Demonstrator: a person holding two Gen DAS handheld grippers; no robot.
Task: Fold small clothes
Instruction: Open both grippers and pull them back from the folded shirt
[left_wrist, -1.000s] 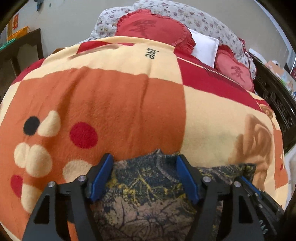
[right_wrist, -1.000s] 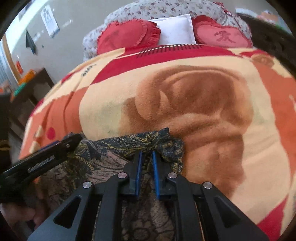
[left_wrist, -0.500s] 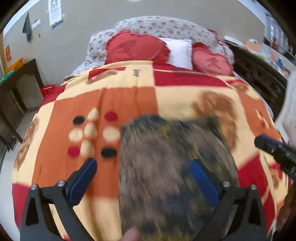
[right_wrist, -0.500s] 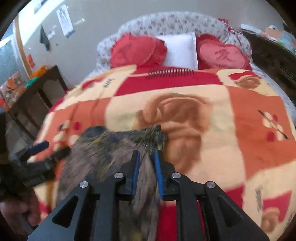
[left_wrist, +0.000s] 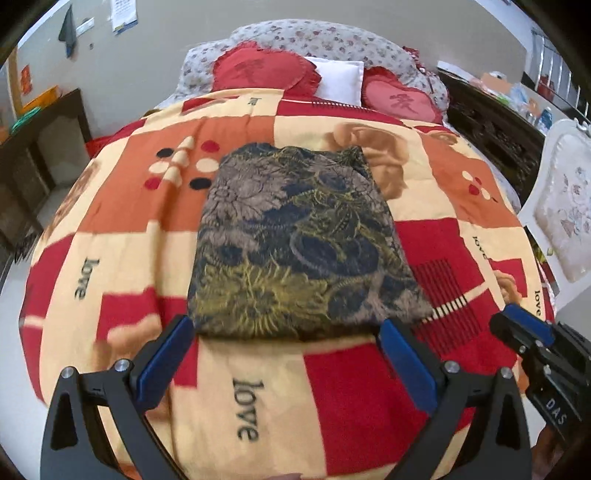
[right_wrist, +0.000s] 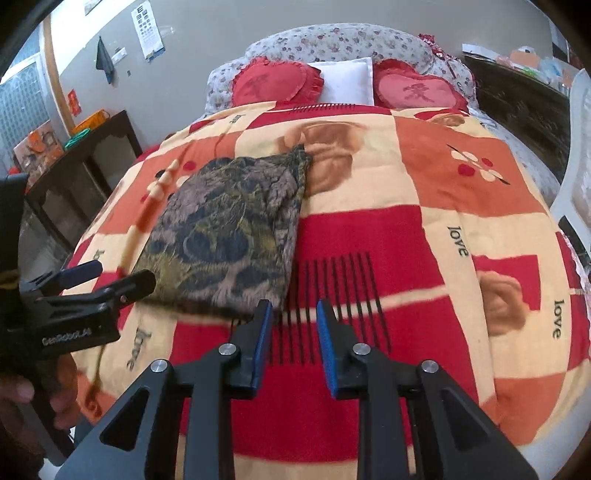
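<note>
A dark patterned garment (left_wrist: 299, 240), navy, grey and yellow, lies folded flat as a rectangle on the bed blanket (left_wrist: 258, 398). It also shows in the right wrist view (right_wrist: 229, 229). My left gripper (left_wrist: 284, 354) is wide open and empty, just short of the garment's near edge. My right gripper (right_wrist: 294, 332) is open with a narrower gap and empty, near the garment's near right corner. The right gripper shows at the right edge of the left wrist view (left_wrist: 532, 343). The left gripper shows at the left of the right wrist view (right_wrist: 92, 284).
Two red heart cushions (left_wrist: 262, 70) and a white pillow (left_wrist: 341, 81) lie at the head of the bed. A dark side table (right_wrist: 85, 147) stands left of the bed. A white chair (left_wrist: 561, 206) and dark furniture (left_wrist: 495, 129) stand on the right.
Both grippers pulled back from the far end toward the bed's near edge. The right gripper, shut on the garment's corner before, has opened and let go. The garment now lies still and folded.
</note>
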